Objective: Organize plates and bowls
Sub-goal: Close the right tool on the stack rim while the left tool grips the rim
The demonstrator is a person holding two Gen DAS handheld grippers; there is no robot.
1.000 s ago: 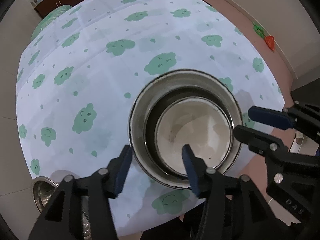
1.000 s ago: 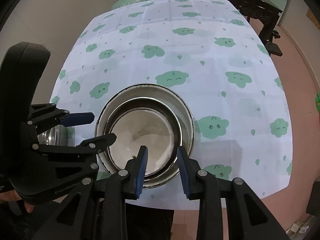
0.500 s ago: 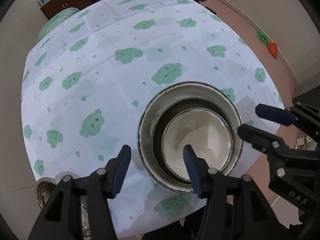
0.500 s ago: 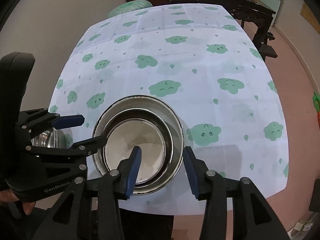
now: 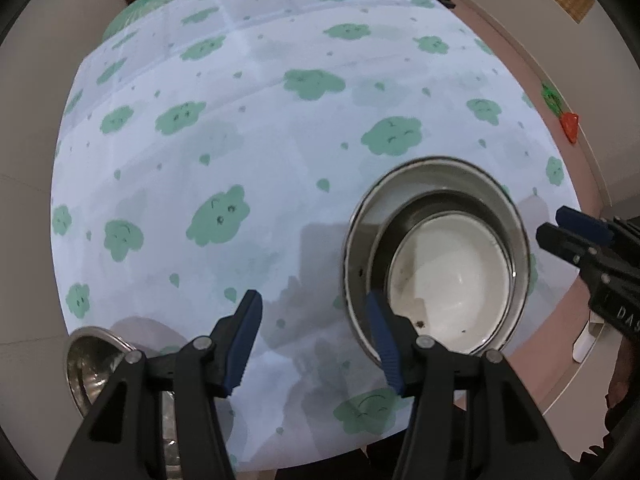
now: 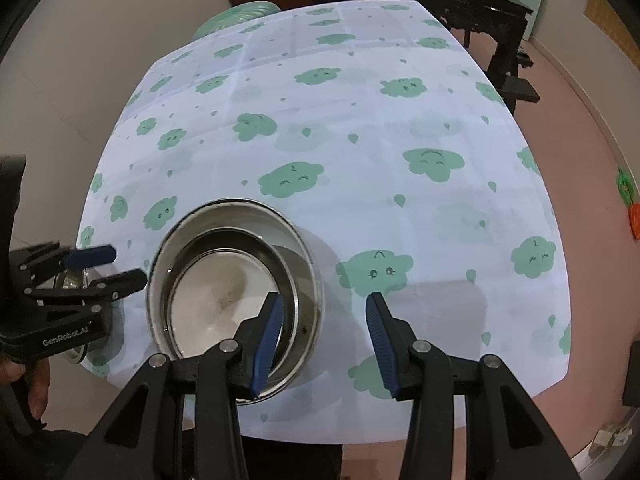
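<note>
Currently, two hand-held grippers are over one table covered by a white cloth printed with green clouds.

Count of vessels: three nested near the front edge, plus one apart. The nest is one large steel bowl outermost, one darker steel bowl inside it, and one white bowl innermost, with a few dark specks on its inner wall. One more small steel bowl sits at the table's front left corner, well apart from the nest; in the right wrist view it is mostly hidden behind the left gripper.

Left gripper: jaws about half apart, nothing between them but bare cloth. Its right finger overlaps the rim of the large steel bowl in the left wrist view; contact cannot be told.

Right gripper: jaws parted, nothing gripped. Its left finger lies over the nest's right side, the right finger over cloth outside it, so the large bowl's right wall falls between them. No pad visibly presses on it.

One hand shows at the lower left of the right wrist view, beneath the left gripper.
</note>
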